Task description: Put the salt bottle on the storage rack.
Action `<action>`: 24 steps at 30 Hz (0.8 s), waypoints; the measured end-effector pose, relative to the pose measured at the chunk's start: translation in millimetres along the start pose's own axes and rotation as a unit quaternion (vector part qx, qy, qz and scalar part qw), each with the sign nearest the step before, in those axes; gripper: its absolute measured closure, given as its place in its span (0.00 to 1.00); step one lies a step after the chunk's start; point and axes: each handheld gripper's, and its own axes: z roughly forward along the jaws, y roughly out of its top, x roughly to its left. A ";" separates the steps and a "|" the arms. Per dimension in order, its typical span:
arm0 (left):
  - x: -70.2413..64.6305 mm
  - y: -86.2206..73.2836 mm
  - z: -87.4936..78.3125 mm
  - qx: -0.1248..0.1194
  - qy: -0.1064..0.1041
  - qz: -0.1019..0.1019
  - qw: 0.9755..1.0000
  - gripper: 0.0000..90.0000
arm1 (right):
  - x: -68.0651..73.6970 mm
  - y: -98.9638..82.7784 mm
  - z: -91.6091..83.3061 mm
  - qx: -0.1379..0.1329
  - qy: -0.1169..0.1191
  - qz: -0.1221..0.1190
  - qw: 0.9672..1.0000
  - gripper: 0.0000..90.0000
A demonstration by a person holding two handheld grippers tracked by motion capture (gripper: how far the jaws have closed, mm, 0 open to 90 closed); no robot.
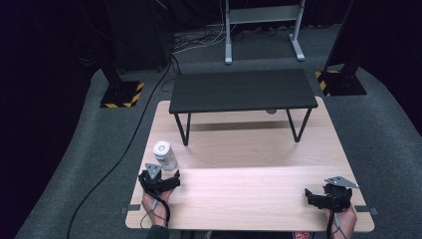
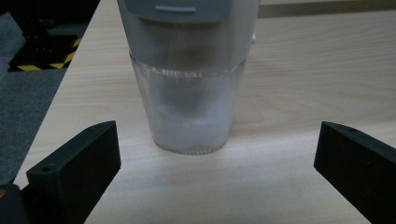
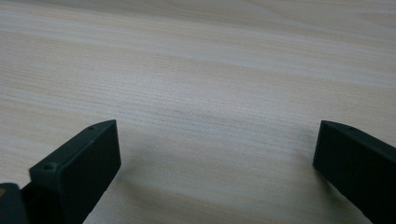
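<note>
jar: clear plastic jar with a grey-white lid point(image 1: 164, 155), upright on the light wooden table point(image 1: 259, 189), left of centre in the high view. Lower part looks frosted or holds something pale; can't tell which.
jar, close-up: centre-top of the left gripper view point(image 2: 189, 88), standing ahead of the jaws, not between them yet.
left gripper: black two-jaw gripper point(image 1: 166, 182), lower left of the high view, just below the jar. Jaws spread wide, nothing held, no contact that I can see.
left hand: point(image 1: 155, 201) bottom-left edge, cable trailing off the gripper.
right gripper: black, same type point(image 1: 316, 195), lower right of the high view, well apart from the jar. Jaws spread wide over bare wood in the right gripper view point(image 3: 217, 172), holding nothing.
right hand: point(image 1: 343, 219) bottom-right edge.
progress: judged very early. Approach lined up on the left side, grasp not yet made. Left to do: move in around the jar, close, lift.
shelf: low black rectangular shelf on thin metal legs point(image 1: 242, 90), upper centre of the high view, top bare. Possible destination, only a guess.
labels: no brand or readable writing. Embossed bar on the lid, no text.
surroundings: yellow-black hazard striping on stand bases point(image 1: 122, 94), upper left; grey carpet.
</note>
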 end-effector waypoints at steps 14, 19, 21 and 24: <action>1.1 13.6 25.4 -0.009 0.002 0.011 1.000 0.00 | 2.6 1.0 0.5 0.003 -0.005 -0.002 1.000 0.00; 1.2 16.2 34.7 -0.015 0.008 0.008 1.000 0.00 | 3.6 1.5 0.7 0.004 -0.007 -0.003 1.000 0.00; 4.6 15.6 39.3 -0.027 0.004 -0.002 1.000 0.00 | 4.0 1.2 0.5 0.003 -0.008 -0.003 1.000 0.00; 6.9 10.6 44.9 -0.049 0.004 -0.005 0.999 0.31 | 4.9 1.1 0.5 0.003 -0.010 -0.004 1.000 0.00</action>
